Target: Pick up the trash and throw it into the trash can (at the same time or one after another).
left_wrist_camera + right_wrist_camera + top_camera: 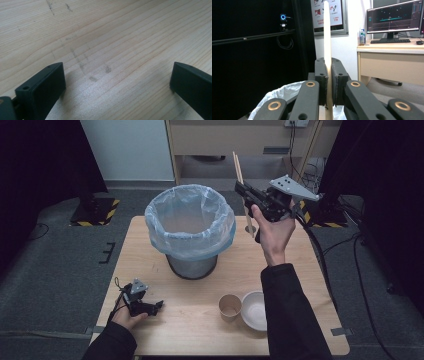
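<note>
SURFACE: wooden counter [160,320] on grey floor | LANDMARK: bin [191,227] with blue liner, mid-counter | RIGHT tool [240,187]: raised just right of bin rim, jaws clamped on chopsticks [239,167], sticks near upright | LEFT tool [159,305]: near-left of bin, resting on counter, jaws wide apart, nothing between | Paper cup [230,307], white bowl [254,310]: near-right of bin, side by side
</note>
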Demonstrator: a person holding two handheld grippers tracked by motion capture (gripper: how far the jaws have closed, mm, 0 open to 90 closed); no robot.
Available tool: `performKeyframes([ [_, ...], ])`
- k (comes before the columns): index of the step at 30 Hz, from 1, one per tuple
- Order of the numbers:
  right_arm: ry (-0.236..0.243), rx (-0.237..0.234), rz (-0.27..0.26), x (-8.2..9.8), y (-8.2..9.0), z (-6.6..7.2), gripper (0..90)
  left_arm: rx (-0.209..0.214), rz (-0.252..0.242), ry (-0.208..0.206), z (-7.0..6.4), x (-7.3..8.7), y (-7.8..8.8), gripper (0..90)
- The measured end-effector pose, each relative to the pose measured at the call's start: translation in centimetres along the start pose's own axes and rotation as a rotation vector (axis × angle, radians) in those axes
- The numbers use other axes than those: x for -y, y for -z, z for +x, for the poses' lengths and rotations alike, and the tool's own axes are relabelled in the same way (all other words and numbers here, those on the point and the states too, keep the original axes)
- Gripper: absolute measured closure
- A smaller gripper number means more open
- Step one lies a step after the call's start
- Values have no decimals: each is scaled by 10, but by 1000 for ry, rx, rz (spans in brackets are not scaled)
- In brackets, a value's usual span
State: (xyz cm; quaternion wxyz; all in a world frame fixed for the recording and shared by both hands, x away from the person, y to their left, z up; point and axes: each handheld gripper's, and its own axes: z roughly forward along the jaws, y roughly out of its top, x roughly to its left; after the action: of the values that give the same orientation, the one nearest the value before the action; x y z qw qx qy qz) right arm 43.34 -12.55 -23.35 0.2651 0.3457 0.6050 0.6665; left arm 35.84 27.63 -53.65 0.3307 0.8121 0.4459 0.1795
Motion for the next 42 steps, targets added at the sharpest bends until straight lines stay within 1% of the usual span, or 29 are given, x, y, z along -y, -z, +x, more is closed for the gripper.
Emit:
performKeyframes([
  [4, 7, -11, -4, -3, -6, 2, 856, 0, 0, 0, 0, 0, 0, 0],
  [6, 13, -24, -8, -6, -10, 5, 856, 0, 0, 0, 0, 0, 0, 0],
  [7, 7, -30, -11, -7, -12, 5, 856, 0, -1, 0, 0, 0, 0, 0],
  [8, 13, -32, -9, -8, -17, 7, 856, 0, 0, 0, 0, 0, 0, 0],
  [12, 14, -40, -5, -8, -24, 9, 856, 0, 0, 0, 0, 0, 0, 0],
  [13, 13, -48, -3, -6, -30, 12, 856, 1, 0, 0, 0, 0, 0, 0],
  [16, -2, -63, -8, -5, -35, 12, 856, 1, -1, 1, -1, 0, 0, 0],
  [17, -11, -68, -10, -2, -40, 12, 856, 1, -2, 1, -1, 0, -1, 0],
  [18, -11, -68, -10, -2, -40, 12, 856, 2, -1, 0, -1, 0, -1, 0],
  [21, -18, -76, -16, 1, -49, 10, 855, 3, 0, -1, -1, -1, 0, 0],
  [24, -18, -78, -18, 1, -53, 10, 856, 4, 1, -2, -1, -1, -1, 0],
  [25, -7, -79, -17, 1, -58, 12, 856, 3, 0, -2, -1, -1, -1, 0],
  [27, 0, -84, -17, -1, -63, 15, 856, 3, 0, -2, -1, -1, -1, 0],
  [28, 0, -84, -17, -1, -63, 15, 856, 4, 1, -2, -1, -1, -1, 0],
  [29, -1, -91, -18, -2, -69, 17, 856, 4, 0, -2, -1, -1, -1, 0],
  [31, 3, -90, -17, -2, -71, 18, 856, 4, 0, -2, -1, -1, -1, 0],
  [32, 8, -90, -14, -2, -77, 20, 856, 4, 0, -2, -1, -1, -1, 0],
  [33, 8, -90, -14, -2, -77, 20, 856, 4, 0, -2, -1, -1, -1, 0],
  [34, 12, -90, -13, -2, -83, 22, 856, 4, 0, -2, -1, -1, -1, 0],
  [35, 12, -90, -13, -2, -83, 22, 856, 4, 0, -2, -1, -1, -1, 0],
  [36, -7, -97, -21, 0, -88, 22, 856, 4, 0, -2, -1, -1, -1, 0],
  [39, -3, -89, -16, 1, -93, 22, 856, 4, 0, -2, -1, -1, -1, 0],
  [40, -3, -92, -21, 3, -99, 23, 856, 4, 0, -3, -1, -1, -1, 0],
  [41, -3, -92, -21, 3, -99, 23, 856, 4, 0, -3, -1, -1, -1, 0],
  [42, -4, -100, -17, 5, -104, 25, 856, 4, 0, -4, -1, -1, -1, 0],
])
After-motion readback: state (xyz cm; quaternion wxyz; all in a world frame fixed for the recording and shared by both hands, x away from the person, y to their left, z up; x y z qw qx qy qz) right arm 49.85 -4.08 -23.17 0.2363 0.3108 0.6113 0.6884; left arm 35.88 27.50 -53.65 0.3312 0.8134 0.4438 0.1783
